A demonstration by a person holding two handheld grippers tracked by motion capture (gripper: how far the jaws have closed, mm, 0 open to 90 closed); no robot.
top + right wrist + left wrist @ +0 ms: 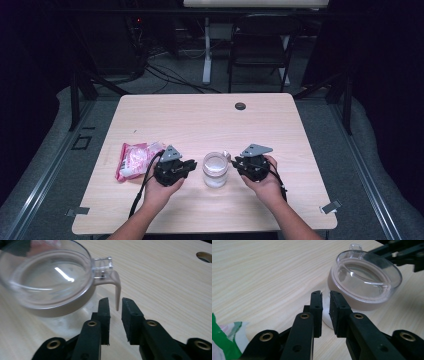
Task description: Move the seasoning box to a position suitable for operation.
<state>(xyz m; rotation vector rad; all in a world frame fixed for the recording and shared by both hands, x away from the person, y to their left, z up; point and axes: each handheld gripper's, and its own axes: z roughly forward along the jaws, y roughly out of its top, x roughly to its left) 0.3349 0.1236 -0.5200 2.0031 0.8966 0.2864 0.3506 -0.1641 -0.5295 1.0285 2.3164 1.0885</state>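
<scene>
A small clear jar (pixel 215 169) with a clear lid and a beige rim stands near the table's front, between my two grippers. My left gripper (pixel 192 165) points at it from the left. In the left gripper view its jaws (pixel 326 293) stand a narrow gap apart, with nothing between them, just short of the jar (pixel 364 277). My right gripper (pixel 235 162) points at it from the right. In the right gripper view the jaws (pixel 115 301) are slightly apart, and the jar's beige latch tab (pixel 116 287) hangs just beyond the gap, untouched. The jar's lid (pixel 47 280) is on.
A pink snack packet (pixel 134 159) lies left of the left hand, its corner in the left gripper view (pixel 227 342). A round cable hole (pixel 240 106) sits at the table's far edge. A dark chair (pixel 262 45) stands behind the table.
</scene>
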